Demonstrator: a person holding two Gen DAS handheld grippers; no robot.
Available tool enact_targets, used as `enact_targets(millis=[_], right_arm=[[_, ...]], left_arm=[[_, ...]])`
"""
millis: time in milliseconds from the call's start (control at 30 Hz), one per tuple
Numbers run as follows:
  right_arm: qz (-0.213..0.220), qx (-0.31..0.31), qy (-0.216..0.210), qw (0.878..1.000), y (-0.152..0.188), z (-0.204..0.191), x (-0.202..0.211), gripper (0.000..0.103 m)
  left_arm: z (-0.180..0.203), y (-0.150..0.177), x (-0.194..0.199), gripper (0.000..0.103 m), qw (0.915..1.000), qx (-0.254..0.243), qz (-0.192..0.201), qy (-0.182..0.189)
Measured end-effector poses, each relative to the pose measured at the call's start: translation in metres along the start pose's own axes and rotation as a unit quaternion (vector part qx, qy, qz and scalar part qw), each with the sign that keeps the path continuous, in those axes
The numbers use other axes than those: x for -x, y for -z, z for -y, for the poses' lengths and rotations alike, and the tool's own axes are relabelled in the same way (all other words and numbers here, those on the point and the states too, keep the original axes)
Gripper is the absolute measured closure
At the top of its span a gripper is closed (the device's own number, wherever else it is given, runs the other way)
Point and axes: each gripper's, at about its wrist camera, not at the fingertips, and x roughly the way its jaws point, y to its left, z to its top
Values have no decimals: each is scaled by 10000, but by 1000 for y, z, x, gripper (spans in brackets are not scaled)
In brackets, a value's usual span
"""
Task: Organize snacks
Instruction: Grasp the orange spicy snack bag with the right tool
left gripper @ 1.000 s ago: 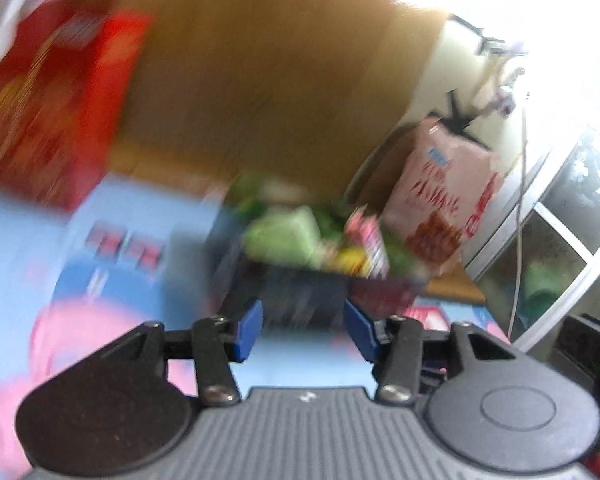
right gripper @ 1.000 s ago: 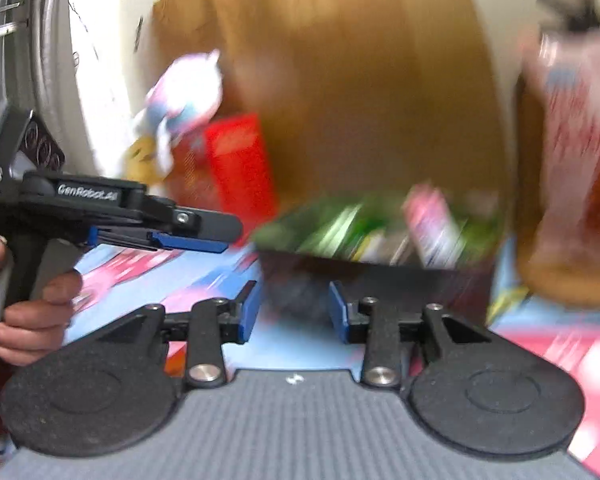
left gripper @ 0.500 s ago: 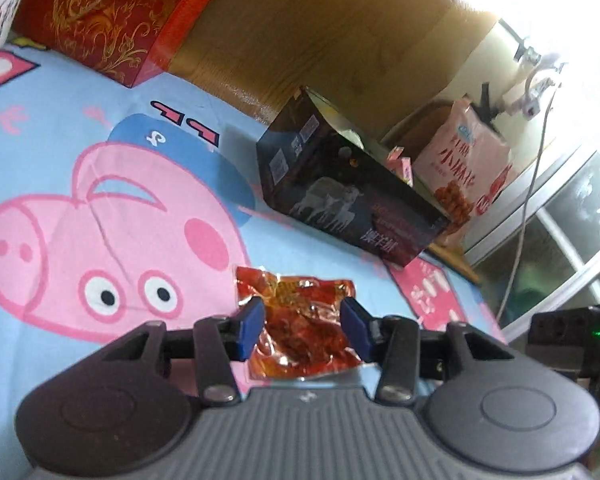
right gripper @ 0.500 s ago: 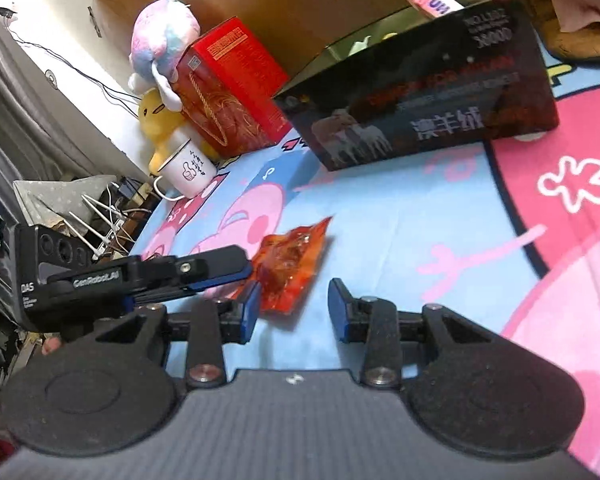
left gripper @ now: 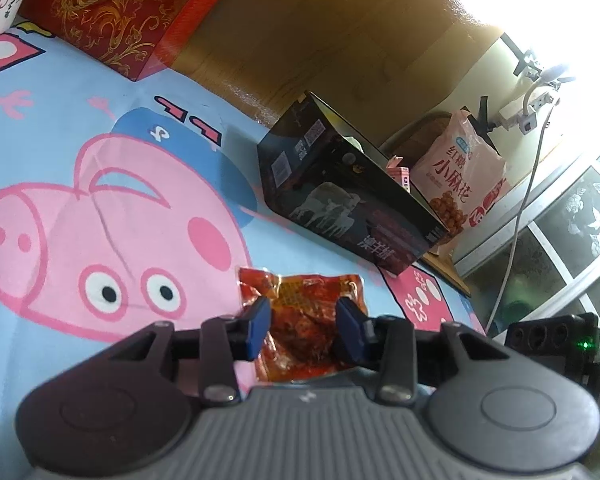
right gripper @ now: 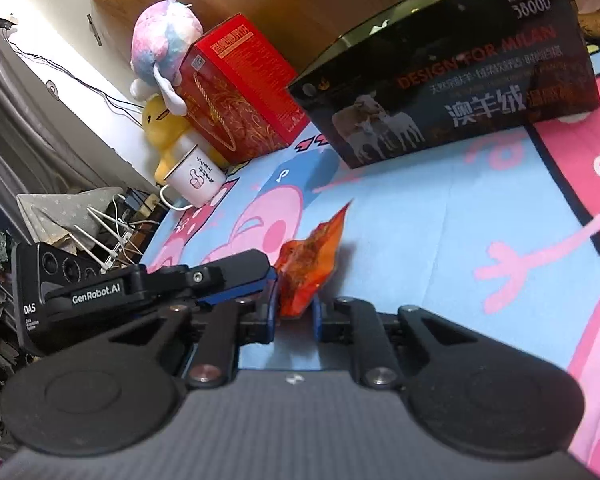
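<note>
Left wrist view: left gripper [left gripper: 302, 322] open, straddling red packet [left gripper: 300, 316] flat on mat [left gripper: 100, 120]. Right gripper [right gripper: 294, 314] nearly closed, pinching packet's near end. Step: picking up. Next: lift, carry into box [right gripper: 460, 92].

A blue cloth [left gripper: 60, 92] printed with a pink cartoon pig covers the surface, and behind it stands a glossy brown wooden panel [left gripper: 320, 32] that catches a bright glare at the upper right. To the right, a window [left gripper: 572, 240] with white frames and frosted patterned glass runs along a pale wall [left gripper: 496, 68], where a white cable [left gripper: 520, 208] hangs down. At the far left of the right wrist view, grey curtains [right gripper: 16, 136] and a cluttered heap [right gripper: 64, 208] fill a dim corner.
</note>
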Motion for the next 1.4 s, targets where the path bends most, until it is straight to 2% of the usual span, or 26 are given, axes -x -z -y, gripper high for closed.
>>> enact_targets(millis=[100, 167, 267, 1167, 1333, 1400], right_arm=[[81, 28, -14, 10000, 1, -1, 3, 85], [159, -3, -23, 9999, 2, 1, 6, 86], [242, -70, -18, 9997, 2, 2, 8, 86], [379, -40, 42, 9993, 2, 1, 10, 86], [541, -413, -138, 9976, -1, 13, 17, 87], [590, -718, -315, 9952, -2, 22, 19, 88]], left_arm=[[1, 0, -1, 64, 10000, -14, -14, 49], [1, 1, 1, 58, 10000, -20, 30, 68], [0, 1, 3, 56, 9999, 15, 121, 59], [1, 3, 3, 56, 9998, 61, 205, -63], [0, 3, 3, 56, 9998, 30, 168, -41], [1, 2, 3, 51, 9999, 19, 145, 12]])
